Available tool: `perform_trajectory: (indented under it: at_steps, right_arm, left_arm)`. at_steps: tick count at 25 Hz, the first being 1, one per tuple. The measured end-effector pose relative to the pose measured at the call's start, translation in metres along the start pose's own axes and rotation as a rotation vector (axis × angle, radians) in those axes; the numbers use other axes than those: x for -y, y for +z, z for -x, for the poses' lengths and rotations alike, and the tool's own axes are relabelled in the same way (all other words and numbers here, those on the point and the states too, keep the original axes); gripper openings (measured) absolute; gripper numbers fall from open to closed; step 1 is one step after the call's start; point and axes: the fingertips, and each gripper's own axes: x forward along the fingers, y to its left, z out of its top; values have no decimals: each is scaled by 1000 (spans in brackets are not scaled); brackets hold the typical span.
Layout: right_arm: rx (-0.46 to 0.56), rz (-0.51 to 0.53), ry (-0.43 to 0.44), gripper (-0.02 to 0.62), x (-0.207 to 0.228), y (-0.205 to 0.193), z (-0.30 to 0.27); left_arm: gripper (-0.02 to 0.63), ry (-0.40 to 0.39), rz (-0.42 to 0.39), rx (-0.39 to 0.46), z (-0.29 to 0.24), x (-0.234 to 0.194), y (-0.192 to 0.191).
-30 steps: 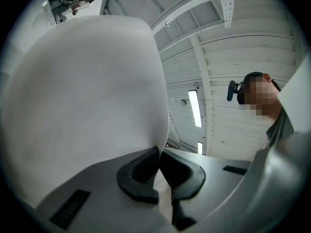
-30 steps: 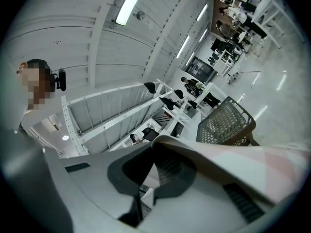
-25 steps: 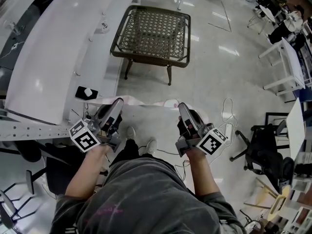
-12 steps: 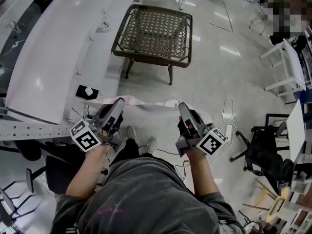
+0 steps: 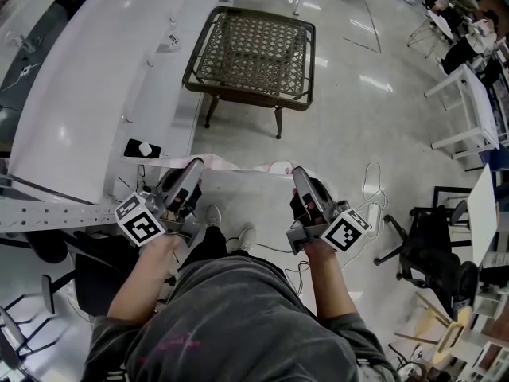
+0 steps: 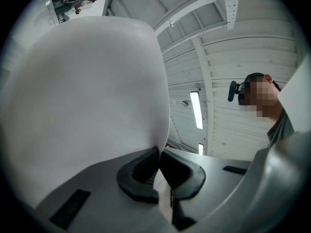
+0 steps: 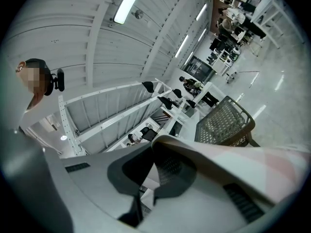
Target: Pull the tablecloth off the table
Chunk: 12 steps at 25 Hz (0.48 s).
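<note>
**poster1:** Head view: tablecloth (image 5: 238, 172) is strung betw the left hand-held gripper (image 5: 193, 168) and the right hand-held gripper (image 5: 299, 173), held up in front of the person over the floor. The wicker table (image 5: 253, 48) further out is bare, and the tablecloth is well apart from it. So imo it already lies off the table like the task wants. Can't say from one shot whether the task put it there.

**poster2:** Left gripper view: the left hand-held gripper (image 6: 159, 159) is clenched on a thin edge of the tablecloth (image 6: 87, 106), and the rest balloons up big on the left. Reads v light and floppy to me, zero stiffness, prob a bit slick on the pads.

**poster1:** Right gripper view: same deal. The right hand-held gripper (image 7: 153, 154) is pinched on the tablecloth (image 7: 252, 164), which runs off to the right over one jaw as a white/pale pink sheet. The table (image 7: 226, 123) sits in the bg w/ nothing on it.

**poster2:** So it's not fragile, just soft and droopy. Best hold is along one edge near the corners, grippers well apart so it stays spread and doesn't bunch. I'd guess the only risk is thin fabric creeping out if just a sliver is pinched, so a deeper bite or a small fold betw the pads would be safer.
</note>
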Motion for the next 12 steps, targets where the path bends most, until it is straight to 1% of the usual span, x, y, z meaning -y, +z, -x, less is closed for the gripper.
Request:
perform_trajectory:
  at_steps: [12]
  right_arm:
    - [-6,-1,2,5,3,1,-7]
  left_arm:
    - [2,7,11,9,-2,-7,1]
